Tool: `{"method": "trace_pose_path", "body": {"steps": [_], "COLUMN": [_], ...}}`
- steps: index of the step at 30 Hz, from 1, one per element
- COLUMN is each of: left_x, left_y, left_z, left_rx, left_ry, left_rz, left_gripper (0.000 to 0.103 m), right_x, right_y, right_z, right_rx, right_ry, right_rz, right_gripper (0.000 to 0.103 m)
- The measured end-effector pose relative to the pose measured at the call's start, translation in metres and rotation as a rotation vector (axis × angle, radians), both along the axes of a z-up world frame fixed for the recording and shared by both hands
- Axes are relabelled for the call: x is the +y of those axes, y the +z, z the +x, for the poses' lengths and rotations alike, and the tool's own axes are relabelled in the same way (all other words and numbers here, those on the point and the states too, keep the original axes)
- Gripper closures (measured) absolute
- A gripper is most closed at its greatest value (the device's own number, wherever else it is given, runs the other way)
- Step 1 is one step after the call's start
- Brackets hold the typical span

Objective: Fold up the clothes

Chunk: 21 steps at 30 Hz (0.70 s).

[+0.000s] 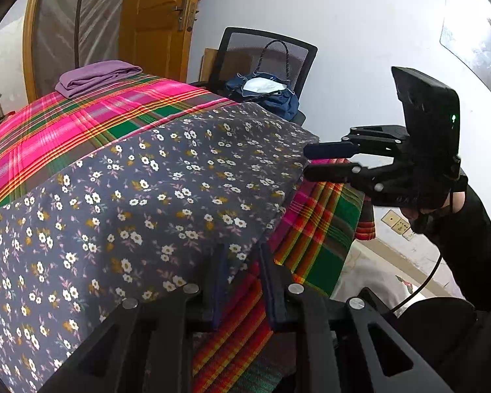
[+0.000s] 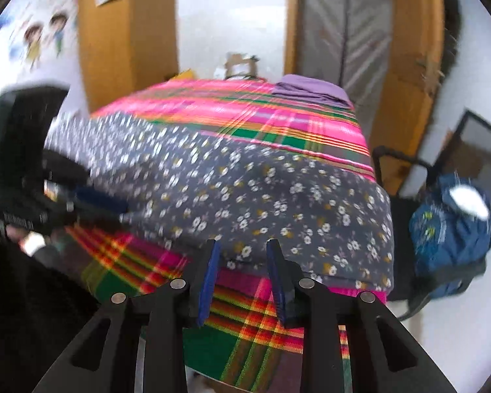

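From the left wrist I see my left gripper (image 1: 242,263) at the near edge of the table (image 1: 327,229), its fingers spread a little at the hem of the floral garment (image 1: 154,190); one finger lies against the cloth edge, but no cloth is pinched between the pads that I can make out. The garment lies flat along the near side of the plaid tablecloth (image 1: 81,121), reaching the right corner. There my right gripper (image 1: 311,160) hovers beside that corner, fingers parted, nothing between them. A folded purple cloth (image 1: 95,78) sits at the far corner — one piece done, I judge.

From the right wrist — blurred — my right gripper (image 2: 242,262) stands spread just off the garment's near hem, empty. The floral garment (image 2: 262,196) runs across the near edge, and the left gripper (image 2: 114,209) shows at its other end; whether it pinches cloth I cannot tell here. The purple cloth (image 2: 307,88) rests at the far corner.

I judge this garment still needs its remaining folds and stacking.
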<state>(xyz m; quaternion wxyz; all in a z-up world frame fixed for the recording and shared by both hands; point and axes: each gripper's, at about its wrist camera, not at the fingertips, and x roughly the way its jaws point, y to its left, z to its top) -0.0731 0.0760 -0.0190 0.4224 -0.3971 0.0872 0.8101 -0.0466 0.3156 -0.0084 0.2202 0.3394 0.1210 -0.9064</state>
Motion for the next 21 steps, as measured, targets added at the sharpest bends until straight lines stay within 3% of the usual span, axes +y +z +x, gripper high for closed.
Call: {"method": "trace_pose_path", "body": {"steps": [2,6,9,10,16,21], "left_x": [0.000,-0.001,-0.001,-0.001,-0.005,-0.002], "left_y": [0.000,0.001,0.002,0.003,0.012,0.000], "left_z": [0.000,-0.001,-0.001,-0.001,0.003,-0.001], "left_rx": [0.002,0.005,0.007,0.008,0.014,-0.027], "left_ry": [0.000,0.000,-0.001,-0.002,-0.019,-0.031], "left_rz": [0.000,0.000,0.001,0.003,0.031,0.017], "left_gripper": [0.098,0.101,0.101,0.101,0.102,0.102], "right_x": [-0.005,-0.007,-0.008,-0.009,-0.005,0.000], "right_y": [-0.005,-0.011,-0.010,-0.010,0.000,-0.011], "right_z": [-0.004,-0.012,-0.015,-0.015,-0.006,-0.007], "right_rx": [-0.006,-0.017,-0.020,-0.016,0.009,-0.052], "right_ry": [0.037,0.076,0.090,0.093,0.098,0.104], "right_rz": [0.054,0.096,0.102,0.113,0.093,0.082], "right_gripper": [0.072,0.073,0.097,0.099,0.101,0.101]}}
